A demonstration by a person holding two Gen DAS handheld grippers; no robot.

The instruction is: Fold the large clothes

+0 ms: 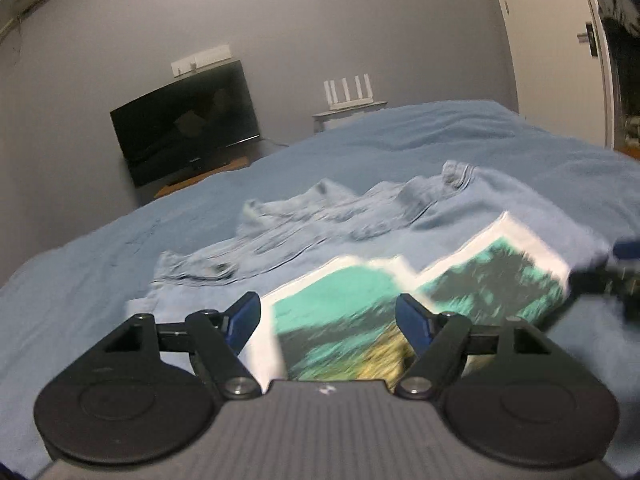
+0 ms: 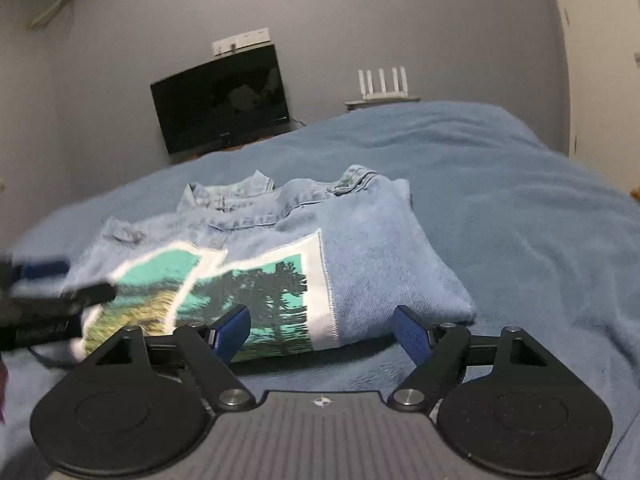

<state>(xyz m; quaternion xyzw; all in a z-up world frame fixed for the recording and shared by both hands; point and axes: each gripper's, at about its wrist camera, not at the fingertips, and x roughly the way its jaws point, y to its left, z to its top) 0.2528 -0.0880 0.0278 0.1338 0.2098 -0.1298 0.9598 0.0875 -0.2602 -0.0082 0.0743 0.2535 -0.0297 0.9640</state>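
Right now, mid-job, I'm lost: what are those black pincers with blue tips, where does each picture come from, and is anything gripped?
There is no robot arm: a person carries a handheld two-finger gripper in each hand, each with its own camera looking along the fingers. One picture comes from the left gripper, the other from the right gripper. Both stand open and hold nothing. On the blue blanket lies a folded denim jacket with a printed teal-and-yellow palm-tree patch facing up. Behind the bed are a dark monitor and a white router. Each gripper also shows, blurred, at the edge of the other's view.

Dim, bluish room light; motion blur smears both fisheye-bent views.
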